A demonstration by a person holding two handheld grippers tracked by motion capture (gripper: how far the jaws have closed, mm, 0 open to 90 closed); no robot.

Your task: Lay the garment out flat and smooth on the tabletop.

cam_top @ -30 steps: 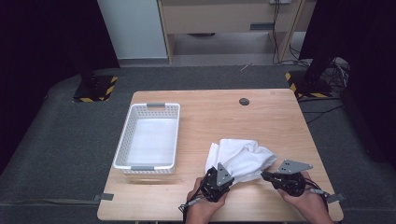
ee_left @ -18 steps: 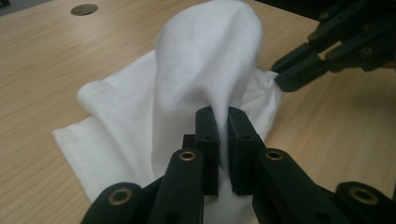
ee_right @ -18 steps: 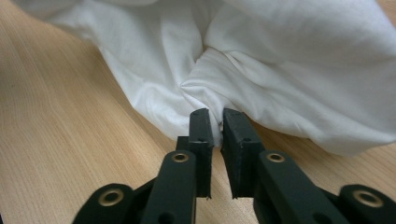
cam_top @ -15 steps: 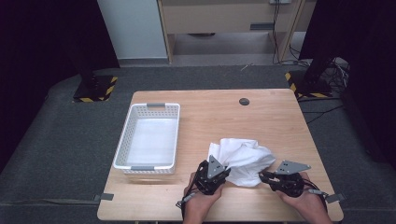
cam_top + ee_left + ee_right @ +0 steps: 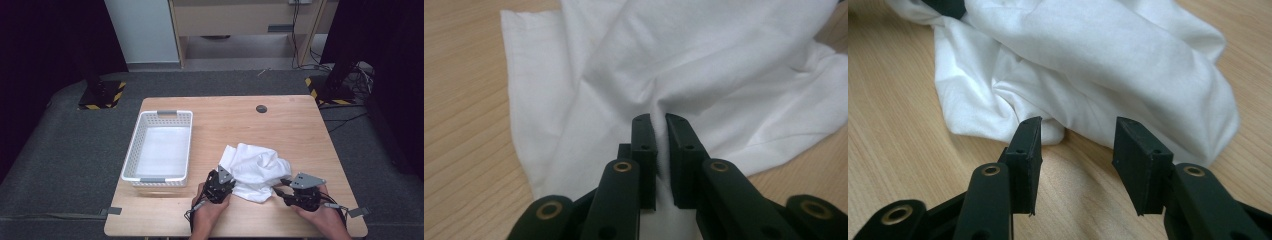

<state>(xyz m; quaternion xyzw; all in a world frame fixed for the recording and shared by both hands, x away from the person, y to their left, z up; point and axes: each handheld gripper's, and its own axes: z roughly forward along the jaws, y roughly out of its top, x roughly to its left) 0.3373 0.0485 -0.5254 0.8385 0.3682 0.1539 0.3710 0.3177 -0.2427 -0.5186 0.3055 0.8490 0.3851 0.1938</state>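
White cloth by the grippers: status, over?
Left gripper shut on crumpled white cloth. Right gripper open, jaws just been opening, nothing between them. White plastic basket stands apart, nothing in the way.

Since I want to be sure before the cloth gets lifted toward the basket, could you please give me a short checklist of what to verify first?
1. Left gripper pinches a fold of the white cloth: ok, the jaws stand close together with fabric between them.
2. Right gripper has a hold: not ok, its jaws have just been opening and stand apart, short of the cloth's edge, over bare table.
3. Cloth lies flat: not ok, it is crumpled.
4. Basket is ready to take it: ok, it stands empty to the cloth's left.
5. Path from cloth to basket is free: ok, nothing stands between them.
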